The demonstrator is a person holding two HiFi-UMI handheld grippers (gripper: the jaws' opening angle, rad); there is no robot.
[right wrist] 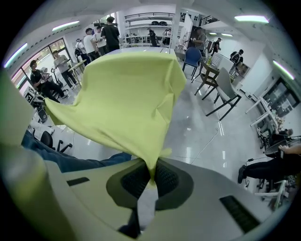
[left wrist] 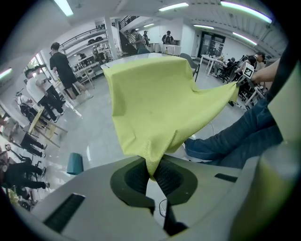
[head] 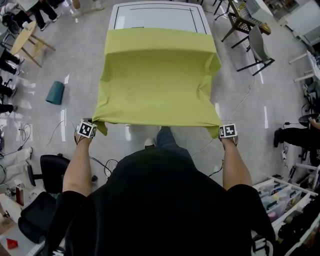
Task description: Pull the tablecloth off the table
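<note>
Head view: the yellow-green tablecloth [head: 157, 80] covered the near part of the white table [head: 157, 15]. Its near edge was lifted clear and stretched between the two grippers, and the far strip of tabletop was bare. I judged the pull well under way, with much of the cloth yet to come off.

Left gripper [left wrist: 153, 172]: jaws pinched tight on one near corner, the fabric bunched into a narrow fold between the ribbed pads. Right gripper [right wrist: 151, 175]: the same, clamped on the other near corner. Both pointed steeply down, set wide apart at the cloth's full width. That probably kept the edge level, so the sheet would slide off evenly rather than twist. Cloth creased where it draped over the table corner ahead of the right gripper.

Outward: bare floor under both grippers, with cables trailing across it. A teal cylinder [head: 55, 93] lay on its side out beyond the left gripper; bin or roll, I could not tell. Chair [head: 255, 47] stood beyond the right gripper, clear of the cloth. Storage bins [head: 280, 197] behind the right gripper held mixed small items, too small to identify.
</note>
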